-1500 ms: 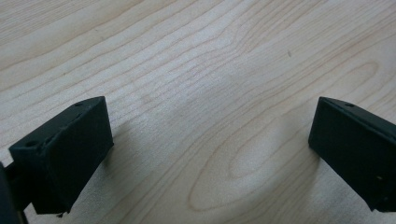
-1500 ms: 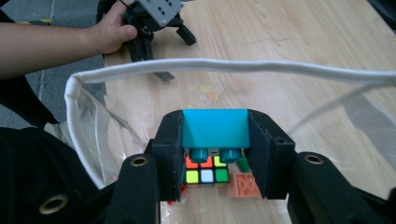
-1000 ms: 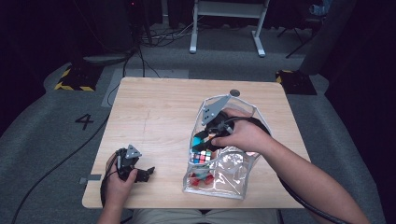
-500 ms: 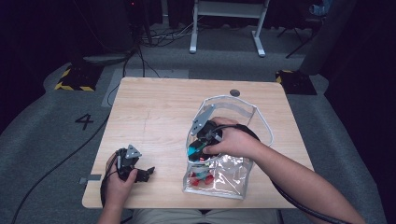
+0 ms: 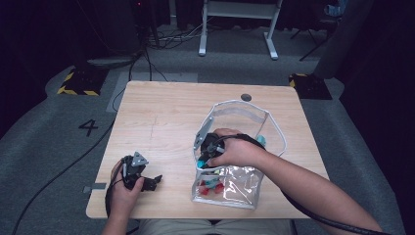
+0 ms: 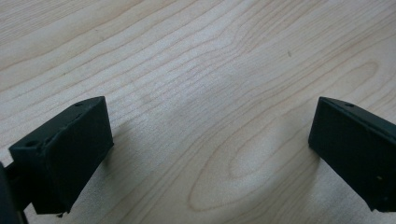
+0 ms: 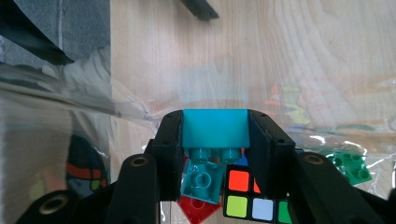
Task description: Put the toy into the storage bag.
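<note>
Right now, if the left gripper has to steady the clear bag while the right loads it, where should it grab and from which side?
Probably the white-trimmed rim of the clear bag on its left edge, coming in level from the left. That trim looks stiffer than the film, stands upright, and faces the open left gripper, clear of the right gripper holding the teal brick.

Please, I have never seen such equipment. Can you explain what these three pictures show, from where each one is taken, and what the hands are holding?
A person sits at a wooden table and holds a hand tool with two black jaws in each hand. The high view looks down from above. The other two views come from small cameras mounted on the tools, looking along the jaws. The left gripper rests near the table's front edge, jaws open over bare wood. The right gripper reaches into a clear plastic bag and is closed on a teal building block. Below it in the bag lie more toy bricks and a colour puzzle cube.
</note>
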Tool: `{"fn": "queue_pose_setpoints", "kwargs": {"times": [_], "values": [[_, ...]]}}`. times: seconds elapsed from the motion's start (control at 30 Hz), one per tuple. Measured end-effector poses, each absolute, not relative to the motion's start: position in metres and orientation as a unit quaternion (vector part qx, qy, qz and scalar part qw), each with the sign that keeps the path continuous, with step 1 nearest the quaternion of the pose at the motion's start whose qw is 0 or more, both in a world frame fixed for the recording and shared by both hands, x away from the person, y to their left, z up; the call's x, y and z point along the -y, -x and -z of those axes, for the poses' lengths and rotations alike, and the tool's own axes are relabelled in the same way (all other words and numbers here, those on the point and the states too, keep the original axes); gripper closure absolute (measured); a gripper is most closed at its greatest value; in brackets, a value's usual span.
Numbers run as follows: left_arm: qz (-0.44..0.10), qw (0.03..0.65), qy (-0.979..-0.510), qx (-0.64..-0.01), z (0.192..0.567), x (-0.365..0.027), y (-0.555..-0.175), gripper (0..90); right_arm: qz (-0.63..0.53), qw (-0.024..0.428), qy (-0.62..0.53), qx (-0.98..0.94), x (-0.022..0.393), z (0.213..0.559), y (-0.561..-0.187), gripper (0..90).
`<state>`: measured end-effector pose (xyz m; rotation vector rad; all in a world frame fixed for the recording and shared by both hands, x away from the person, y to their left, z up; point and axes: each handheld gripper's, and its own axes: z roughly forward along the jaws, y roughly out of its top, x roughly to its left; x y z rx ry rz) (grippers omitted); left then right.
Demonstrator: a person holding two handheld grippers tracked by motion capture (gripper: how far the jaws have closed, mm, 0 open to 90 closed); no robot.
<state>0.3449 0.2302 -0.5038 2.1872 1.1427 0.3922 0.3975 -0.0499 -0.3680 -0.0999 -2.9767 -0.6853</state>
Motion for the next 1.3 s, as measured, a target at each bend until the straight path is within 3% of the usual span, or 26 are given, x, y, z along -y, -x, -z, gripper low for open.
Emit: {"fn": "queue_pose_setpoints", "kwargs": {"times": [0.63, 0.83, 1.3], "values": [[-0.149, 0.316, -0.830, -0.434, 0.504, -0.230, -0.345, 0.0, 0.193, 0.063, 0.044, 0.978, 0.044, 0.377, -0.400, 58.9], [-0.149, 0.316, -0.830, -0.434, 0.504, -0.230, -0.345, 0.0, 0.207, 0.059, 0.057, 0.975, 0.048, 0.376, -0.400, 49.3], [-0.150, 0.316, -0.830, -0.435, 0.504, -0.230, -0.345, 0.0, 0.289, 0.009, 0.074, 0.954, 0.079, 0.328, -0.410, 46.8]]}}
